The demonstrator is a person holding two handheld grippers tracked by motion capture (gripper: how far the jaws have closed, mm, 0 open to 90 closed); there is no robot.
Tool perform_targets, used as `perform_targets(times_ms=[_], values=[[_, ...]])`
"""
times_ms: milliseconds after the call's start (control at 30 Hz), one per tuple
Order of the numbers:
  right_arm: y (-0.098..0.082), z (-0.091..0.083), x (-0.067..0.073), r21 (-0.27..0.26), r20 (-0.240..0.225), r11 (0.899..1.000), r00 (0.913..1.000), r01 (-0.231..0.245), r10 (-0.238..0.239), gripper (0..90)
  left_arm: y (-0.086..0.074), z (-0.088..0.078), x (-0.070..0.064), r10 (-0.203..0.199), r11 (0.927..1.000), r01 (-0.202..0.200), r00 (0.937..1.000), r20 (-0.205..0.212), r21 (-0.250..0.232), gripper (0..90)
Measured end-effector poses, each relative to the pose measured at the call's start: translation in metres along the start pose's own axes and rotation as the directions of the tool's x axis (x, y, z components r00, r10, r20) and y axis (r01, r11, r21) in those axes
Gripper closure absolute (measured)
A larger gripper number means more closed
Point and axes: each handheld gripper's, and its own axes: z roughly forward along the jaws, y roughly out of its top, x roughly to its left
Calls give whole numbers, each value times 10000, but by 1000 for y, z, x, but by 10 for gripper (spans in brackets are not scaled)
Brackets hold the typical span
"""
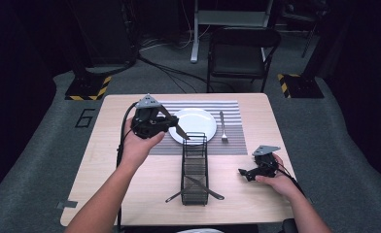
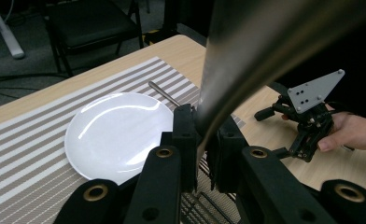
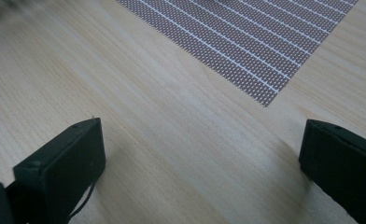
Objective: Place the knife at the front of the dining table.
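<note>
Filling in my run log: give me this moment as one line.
left gripper: shut on knife, above plate | right gripper: open, low over table | fork: on placemat

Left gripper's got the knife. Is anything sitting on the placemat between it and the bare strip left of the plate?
Nothing visible. The left gripper holds the knife over the plate's left edge; the placemat left of the plate lies bare. The fork lies right of the plate.
</note>
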Motion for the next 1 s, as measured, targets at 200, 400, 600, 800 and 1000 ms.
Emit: perform_targets(times_ms=[200, 400, 600, 800, 1000], values=[[0, 0, 0, 9, 1, 10000, 10000, -39, 39, 0, 4, -13, 3, -46, 9998, 42, 9999, -166, -187, 826], [0, 0, 0, -2, 15, 10000, 10000, 15, -15, 0, 5, -19, 9, -12, 9997, 4, 9993, -362, -230, 826], [0, 0, 0, -10, 1, 10000, 10000, 13, -13, 0, 4, -22, 17, -104, 9997, 89, 9981, -610, -248, 826], [0, 0, 0, -16, 3, 10000, 10000, 43, -43, 0, -2, -21, 27, -247, 9995, 227, 9953, -937, -228, 826], [0, 0, 0, -10, 0, 10000, 10000, 36, -36, 0, -9, -16, 34, -339, 9994, 326, 9937, -1072, -143, 826]])
